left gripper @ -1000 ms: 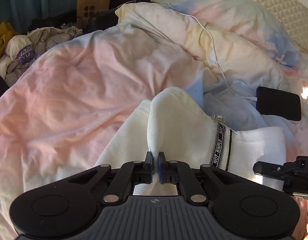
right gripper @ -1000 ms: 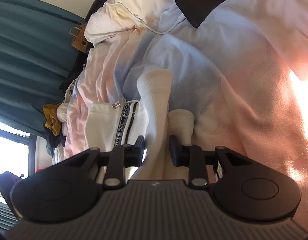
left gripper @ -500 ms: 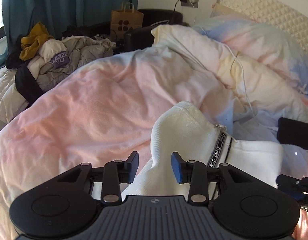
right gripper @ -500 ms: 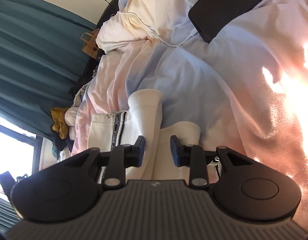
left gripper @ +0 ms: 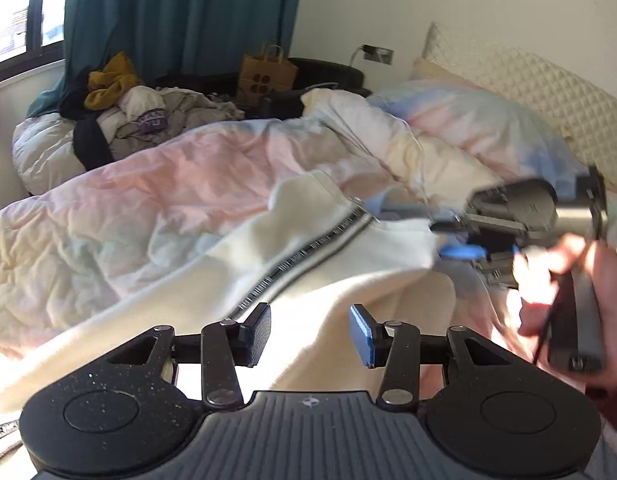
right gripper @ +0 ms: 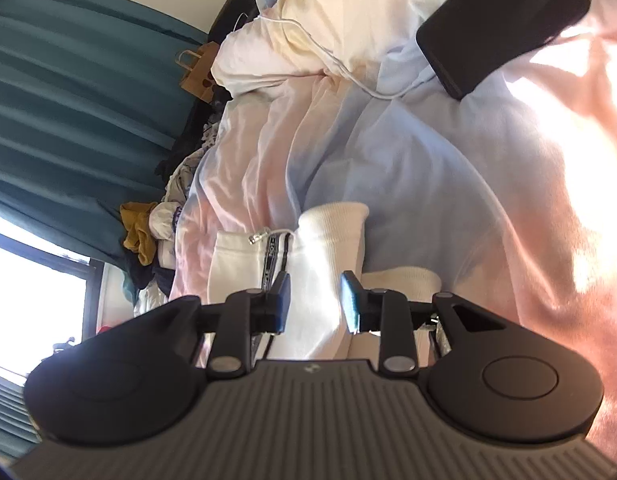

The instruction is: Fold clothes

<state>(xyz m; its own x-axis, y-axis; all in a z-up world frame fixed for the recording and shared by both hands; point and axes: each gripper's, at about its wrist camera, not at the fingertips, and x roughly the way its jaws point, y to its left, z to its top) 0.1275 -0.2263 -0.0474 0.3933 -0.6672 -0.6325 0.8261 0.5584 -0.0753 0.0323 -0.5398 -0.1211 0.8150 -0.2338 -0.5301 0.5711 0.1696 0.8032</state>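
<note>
On the bed (left gripper: 156, 184), the left gripper (left gripper: 310, 332) has just opened its jaws and holds nothing; the right gripper (right gripper: 314, 300), jaws part open, straddles the white jacket (right gripper: 320, 252). Lay it flat first.

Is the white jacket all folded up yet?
Not yet. The jacket lies rumpled on the bed, a sleeve sticking out.

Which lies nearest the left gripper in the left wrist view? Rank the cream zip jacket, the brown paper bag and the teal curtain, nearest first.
From the left gripper:
1. Cream zip jacket, right under and ahead of its fingers.
2. Brown paper bag, beyond the bed, centre background.
3. Teal curtain, behind the bag, upper left.
</note>
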